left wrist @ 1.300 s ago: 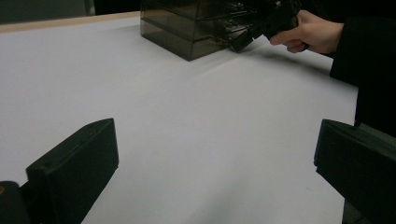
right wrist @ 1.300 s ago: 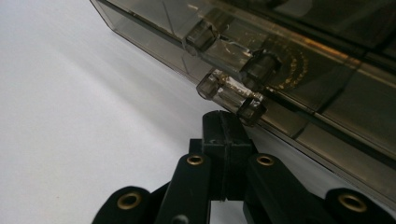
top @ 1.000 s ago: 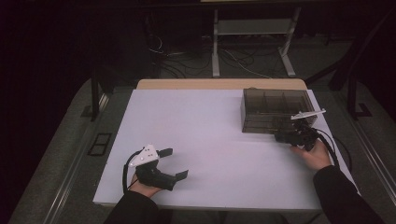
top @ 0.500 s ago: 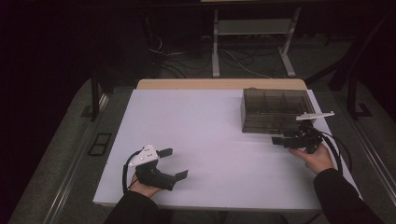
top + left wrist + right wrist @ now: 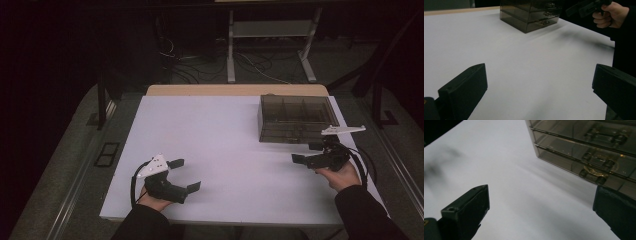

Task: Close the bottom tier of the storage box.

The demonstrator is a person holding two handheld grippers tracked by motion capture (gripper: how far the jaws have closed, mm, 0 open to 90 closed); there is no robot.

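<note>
White worktop [image 5: 225, 140] under dim light, dark floor around it. We note a smoky translucent drawer box [image 5: 296, 119] at its far right: three stacked drawers with small handles. Our right gripper [image 5: 314, 153] sits just before it, jaws just opened wide, empty. Left gripper [image 5: 186, 175]: jaws apart, empty.

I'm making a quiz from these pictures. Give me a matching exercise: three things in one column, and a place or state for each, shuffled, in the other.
1. left gripper
2. right gripper
3. smoky drawer box

A. on the table's far right part, drawers shut
B. near the front left edge, jaws open
C. just in front of the box, jaws open, empty

Pairs: 1-B, 2-C, 3-A
</note>
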